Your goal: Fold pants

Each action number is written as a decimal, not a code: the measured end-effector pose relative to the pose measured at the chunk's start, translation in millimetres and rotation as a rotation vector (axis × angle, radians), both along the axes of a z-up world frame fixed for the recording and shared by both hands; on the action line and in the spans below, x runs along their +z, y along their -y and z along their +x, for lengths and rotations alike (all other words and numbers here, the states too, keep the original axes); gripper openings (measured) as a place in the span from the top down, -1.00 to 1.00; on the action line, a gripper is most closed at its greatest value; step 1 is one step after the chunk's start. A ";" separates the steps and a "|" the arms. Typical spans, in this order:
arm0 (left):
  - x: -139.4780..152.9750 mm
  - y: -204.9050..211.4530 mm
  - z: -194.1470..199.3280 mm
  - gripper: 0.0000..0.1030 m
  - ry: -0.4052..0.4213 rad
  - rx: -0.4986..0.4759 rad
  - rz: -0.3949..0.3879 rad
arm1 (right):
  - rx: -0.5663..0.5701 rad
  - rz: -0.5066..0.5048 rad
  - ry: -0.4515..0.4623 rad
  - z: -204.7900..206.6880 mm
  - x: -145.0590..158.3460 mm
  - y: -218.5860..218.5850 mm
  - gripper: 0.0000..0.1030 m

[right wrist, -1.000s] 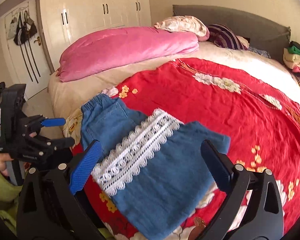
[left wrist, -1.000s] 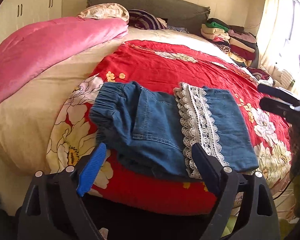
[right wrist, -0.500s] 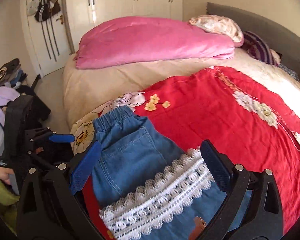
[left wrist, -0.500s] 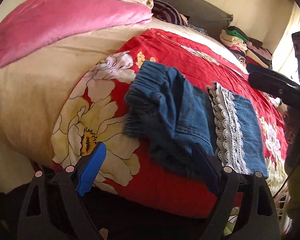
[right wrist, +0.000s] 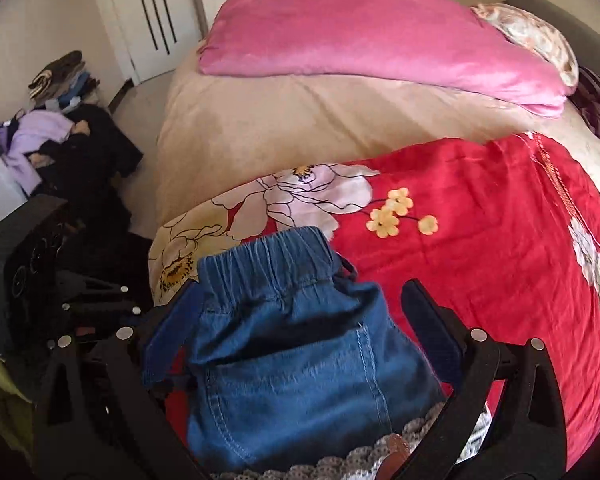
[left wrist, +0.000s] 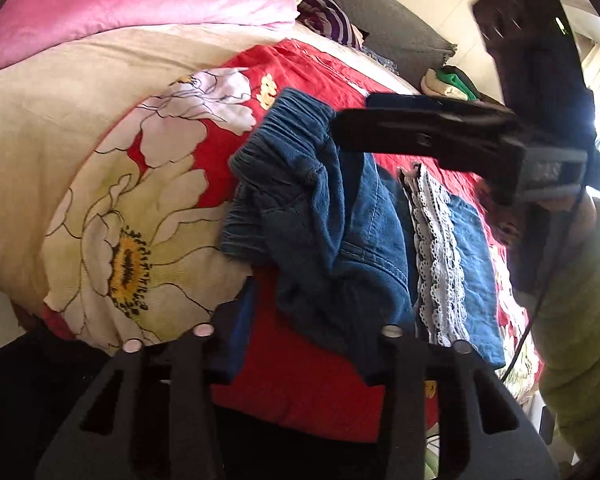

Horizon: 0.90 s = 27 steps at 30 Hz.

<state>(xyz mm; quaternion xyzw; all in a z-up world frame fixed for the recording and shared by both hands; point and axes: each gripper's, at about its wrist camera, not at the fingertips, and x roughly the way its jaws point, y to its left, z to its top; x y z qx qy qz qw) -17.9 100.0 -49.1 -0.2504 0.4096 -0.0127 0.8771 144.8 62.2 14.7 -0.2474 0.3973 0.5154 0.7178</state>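
Blue denim pants [left wrist: 340,232] with a white lace band [left wrist: 436,256] lie folded on the red flowered bedspread [left wrist: 308,384] near the bed's edge; the elastic waistband [right wrist: 268,264] is bunched up. My left gripper [left wrist: 312,320] sits low at the near edge. Its jaws are closing around the hanging denim hem, with a gap still showing beside the blue pad [left wrist: 238,332]. My right gripper [right wrist: 300,292] is open and straddles the waistband end, denim between its fingers. In the left wrist view the right gripper [left wrist: 352,116] reaches in from the right over the waistband.
A pink quilt [right wrist: 372,40] and pillows lie at the far side of the beige bed [right wrist: 300,128]. Folded clothes [left wrist: 448,80] are stacked by the headboard. A heap of clothes [right wrist: 60,136] lies on the floor by the door. A green sleeve [left wrist: 576,320] is at the right.
Both grippers moved toward the waistband end of the pants; the right one swept left along them. The left jaws narrowed around the hem. The waistband is now rumpled and lifted.
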 end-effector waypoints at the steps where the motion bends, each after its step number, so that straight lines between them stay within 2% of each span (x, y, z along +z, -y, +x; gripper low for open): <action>1: -1.5 0.2 1.5 0.31 -0.002 -0.003 -0.001 | 0.017 -0.012 -0.009 0.7 -3.0 -5.6 -0.82; 8: -9.8 -0.7 11.0 0.31 -0.010 -0.005 -0.026 | 0.049 -0.065 -0.069 17.1 -31.5 -24.2 -0.79; 14: -13.5 -4.1 15.3 0.27 -0.011 -0.002 -0.032 | 0.048 -0.022 -0.228 28.4 -52.8 -18.5 -0.26; 17: -13.2 -3.1 15.7 0.27 -0.009 -0.003 -0.023 | 0.050 0.007 -0.228 23.7 -48.3 -12.1 0.00; 19: -12.2 -2.8 15.9 0.26 -0.007 -0.004 -0.021 | 0.040 0.033 -0.225 23.7 -42.1 -4.3 0.25; 21: -9.4 -1.7 11.7 0.19 -0.006 -0.005 -0.009 | 0.038 0.076 -0.226 24.0 -31.5 7.6 0.39; 24: -1.1 1.9 9.9 0.00 0.000 -0.004 0.008 | 0.041 0.153 -0.238 23.8 -16.3 27.6 0.44; 27: 8.4 8.3 9.0 -0.01 0.019 -0.019 0.016 | 0.044 0.231 -0.244 19.7 -0.2 52.5 0.45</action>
